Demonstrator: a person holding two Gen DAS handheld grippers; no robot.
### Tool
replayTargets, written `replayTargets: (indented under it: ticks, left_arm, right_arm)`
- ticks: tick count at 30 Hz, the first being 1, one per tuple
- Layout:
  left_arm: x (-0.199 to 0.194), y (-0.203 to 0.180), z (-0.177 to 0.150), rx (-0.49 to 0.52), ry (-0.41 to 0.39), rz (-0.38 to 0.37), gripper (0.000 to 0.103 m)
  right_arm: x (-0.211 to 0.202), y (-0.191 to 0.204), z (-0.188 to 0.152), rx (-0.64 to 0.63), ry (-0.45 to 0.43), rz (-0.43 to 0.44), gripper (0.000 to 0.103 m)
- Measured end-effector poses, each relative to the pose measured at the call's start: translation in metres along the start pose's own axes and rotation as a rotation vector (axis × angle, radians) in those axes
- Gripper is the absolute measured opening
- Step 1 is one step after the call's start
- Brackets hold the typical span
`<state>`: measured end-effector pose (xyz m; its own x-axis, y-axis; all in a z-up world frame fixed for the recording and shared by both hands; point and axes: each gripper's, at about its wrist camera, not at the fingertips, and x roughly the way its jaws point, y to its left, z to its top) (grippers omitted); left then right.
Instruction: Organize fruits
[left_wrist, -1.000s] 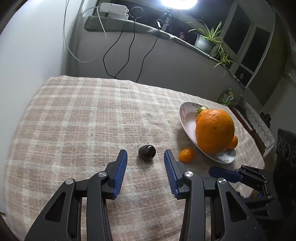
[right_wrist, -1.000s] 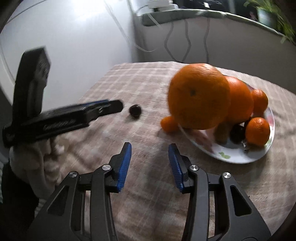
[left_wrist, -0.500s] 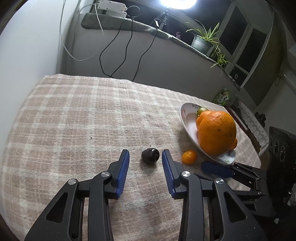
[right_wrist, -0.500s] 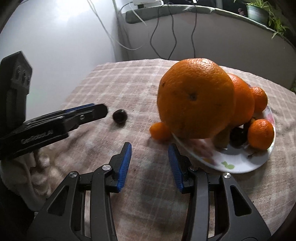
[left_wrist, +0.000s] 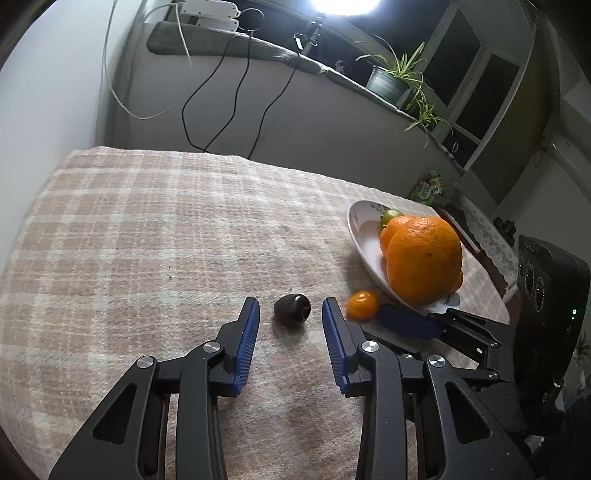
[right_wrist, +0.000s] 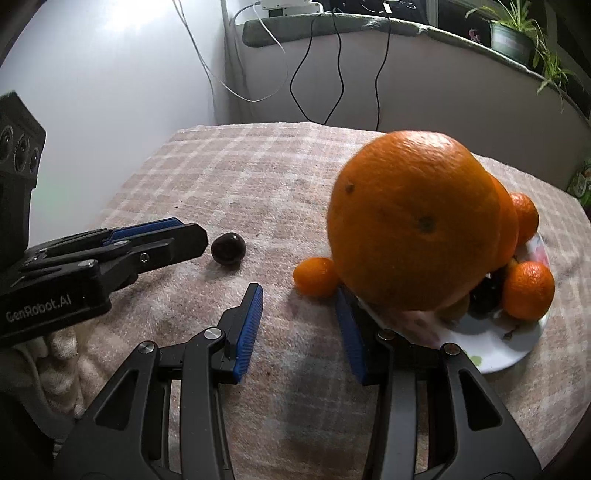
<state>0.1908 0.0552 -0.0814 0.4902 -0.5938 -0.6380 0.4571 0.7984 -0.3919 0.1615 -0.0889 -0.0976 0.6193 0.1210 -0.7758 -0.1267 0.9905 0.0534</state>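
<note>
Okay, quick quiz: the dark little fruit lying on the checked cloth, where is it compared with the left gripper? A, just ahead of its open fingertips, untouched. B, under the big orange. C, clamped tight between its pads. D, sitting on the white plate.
A: the dark fruit rests on the cloth just beyond the left gripper, with a gap to each blue pad.

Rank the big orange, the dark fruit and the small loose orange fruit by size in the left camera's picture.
1. big orange, by far
2. dark fruit and small loose orange fruit: these look alike, so I won't rank them.
</note>
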Motion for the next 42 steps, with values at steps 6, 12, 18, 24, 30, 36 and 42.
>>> replayTargets:
  ticks: [6,12,18,24,30,36,42]
  left_arm:
    - [0.001,0.002,0.000,-0.005,0.001,-0.005,0.034]
    - [0.003,0.000,0.001,0.021,0.017,-0.002,0.033]
    - [0.013,-0.007,0.007,0.069,0.050,0.014,0.034]
    - [0.024,-0.013,0.007,0.110,0.098,0.016,0.033]
    - [0.032,-0.011,0.010,0.129,0.124,0.031,0.024]
    - [0.025,0.002,0.013,0.098,0.094,0.041,0.017]
    - [0.012,0.020,0.013,0.073,0.059,0.067,0.016]
  right_arm:
    - [-0.004,0.008,0.006,-0.025,-0.021,0.063,0.042]
    - [-0.005,0.004,0.001,0.005,-0.003,0.020,0.042]
    - [-0.003,0.004,-0.001,0.010,-0.006,-0.037,0.042]
    - [0.002,0.003,0.002,0.025,-0.004,-0.077,0.030]
    - [0.007,0.011,0.004,-0.004,-0.004,-0.115,0.029]
    - [0.013,0.017,0.007,-0.024,0.001,-0.146,0.029]
    - [0.021,0.026,0.012,-0.049,0.011,-0.192,0.029]
